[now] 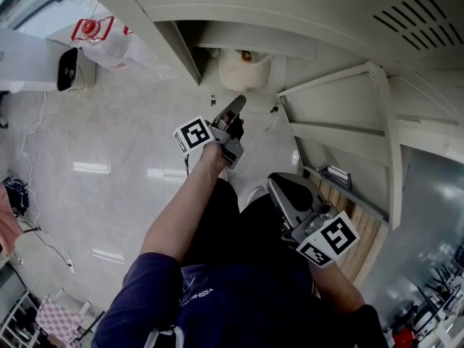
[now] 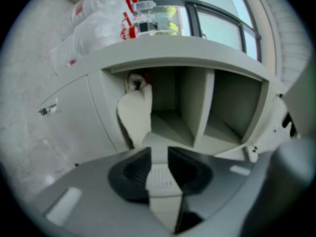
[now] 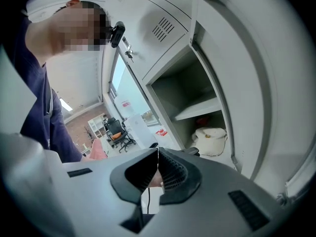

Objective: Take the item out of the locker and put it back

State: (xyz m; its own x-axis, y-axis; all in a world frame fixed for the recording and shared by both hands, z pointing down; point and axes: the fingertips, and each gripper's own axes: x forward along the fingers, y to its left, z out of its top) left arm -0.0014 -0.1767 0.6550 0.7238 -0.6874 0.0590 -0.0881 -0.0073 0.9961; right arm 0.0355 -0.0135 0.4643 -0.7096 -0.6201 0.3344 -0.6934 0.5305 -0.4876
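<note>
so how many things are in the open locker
1: a cream fabric bundle in the lower compartment, under the shelf; the upper compartment shows nothing, though corners are hidden.

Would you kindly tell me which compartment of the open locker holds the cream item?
The lower compartment, beneath the shelf, holds the cream item; the upper one shows nothing inside.

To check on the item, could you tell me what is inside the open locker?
A cream bag lies in the locker's lower compartment; something red behind it is mostly covered.
</note>
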